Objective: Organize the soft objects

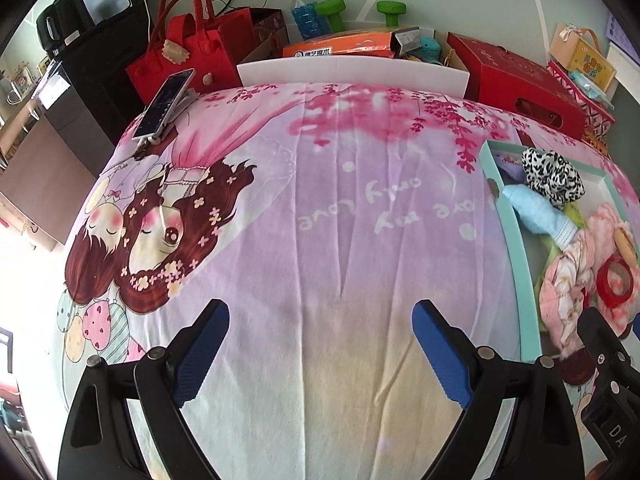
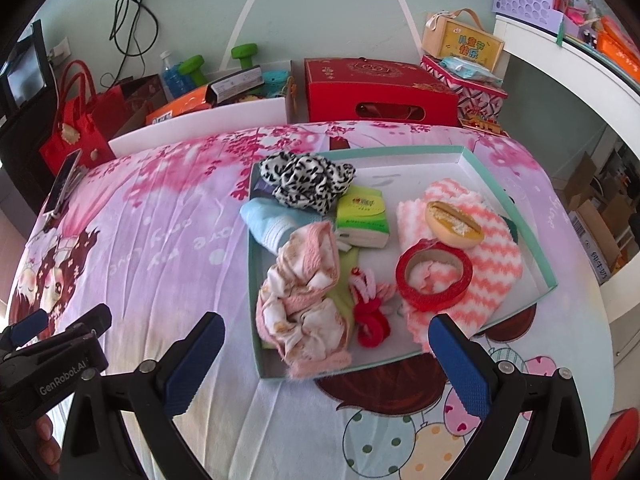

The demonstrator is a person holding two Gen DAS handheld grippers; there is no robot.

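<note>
On the pink printed sheet (image 2: 160, 208) covering the table lies a shallow teal-rimmed tray (image 2: 516, 204). Inside the tray: a leopard-print cloth (image 2: 308, 178) at the far end, a light blue cloth (image 2: 264, 220) beside it, a pink floral cloth (image 2: 304, 300) at the near edge, and a pink zigzag towel (image 2: 492, 264) under a red tape roll (image 2: 434, 276). The right gripper (image 2: 326, 364) hovers at the tray's near edge, jaws apart, empty. The left gripper (image 1: 320, 356) hovers beside the tray over bare sheet, jaws apart, empty.
</note>
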